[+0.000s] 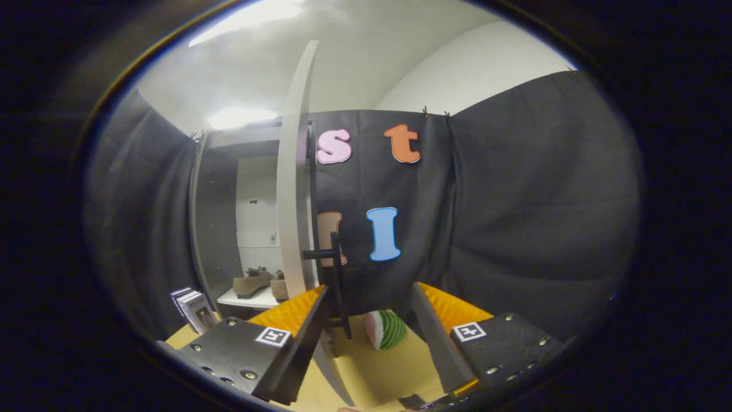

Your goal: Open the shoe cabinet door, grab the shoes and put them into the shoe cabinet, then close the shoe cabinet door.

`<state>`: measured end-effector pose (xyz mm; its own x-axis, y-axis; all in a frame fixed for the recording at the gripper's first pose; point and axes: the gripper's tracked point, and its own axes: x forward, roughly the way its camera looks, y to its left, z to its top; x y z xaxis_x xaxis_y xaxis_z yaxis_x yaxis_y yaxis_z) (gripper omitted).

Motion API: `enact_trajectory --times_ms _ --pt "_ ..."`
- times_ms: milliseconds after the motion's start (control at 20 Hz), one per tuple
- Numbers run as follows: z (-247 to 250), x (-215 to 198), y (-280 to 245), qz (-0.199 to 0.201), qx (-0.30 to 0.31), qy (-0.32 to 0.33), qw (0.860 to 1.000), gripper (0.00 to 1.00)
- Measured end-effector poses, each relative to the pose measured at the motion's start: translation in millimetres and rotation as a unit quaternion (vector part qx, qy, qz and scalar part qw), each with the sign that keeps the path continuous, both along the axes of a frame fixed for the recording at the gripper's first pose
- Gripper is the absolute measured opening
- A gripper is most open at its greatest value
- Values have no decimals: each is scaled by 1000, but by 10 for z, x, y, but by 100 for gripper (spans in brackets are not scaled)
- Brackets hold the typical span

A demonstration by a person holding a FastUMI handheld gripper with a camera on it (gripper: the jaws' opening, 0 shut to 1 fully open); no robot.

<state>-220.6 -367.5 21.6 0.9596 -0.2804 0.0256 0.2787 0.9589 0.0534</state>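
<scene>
A: Tongs [369, 320] status?

B: Open, nothing gripped. Wide gap btw the two fingers. The door handle [336, 274], a dark vertical bar, stands just ahead of the left finger, inside the gap but near that side. Can't tell if the finger touches it.

A: Cabinet door?

B: Door [295, 189] is swung open, seen nearly edge-on, a tall pale panel rising just beyond the left finger. Long axis runs straight up; handle runs parallel to it, fixed on the face turned toward the gap.

A: And the shoes?

B: Shoes [260, 281] are inside the shoe cabinet [220, 217], beyond the tongs and left of the door. A tan pair, side by side on a white shelf [246, 298], soles down. Nearer one lies w/ its long axis across the shelf, low end pointing left, away from the door, opening toward the door side. Second one is partly hidden behind the door edge, so can't tell its direction.

A: Anything else?

B: Small round watermelon-pattern toy [384, 329] on the wooden counter [377, 366], btw the fingers and just ahead. A few books [194, 309] stand tilted left of the left finger, near the cabinet's base.
</scene>
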Motion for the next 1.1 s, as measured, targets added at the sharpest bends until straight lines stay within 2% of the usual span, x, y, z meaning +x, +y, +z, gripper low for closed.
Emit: enact_trajectory --times_ms 150,350,750,1100 --pt "-9 16 96 17 15 -5 1000 89" --pt "-38 75 422 60 18 -2 998 89" --pt "-66 278 1332 144 26 1 989 89" --pt "-207 738 2033 189 50 12 981 89"
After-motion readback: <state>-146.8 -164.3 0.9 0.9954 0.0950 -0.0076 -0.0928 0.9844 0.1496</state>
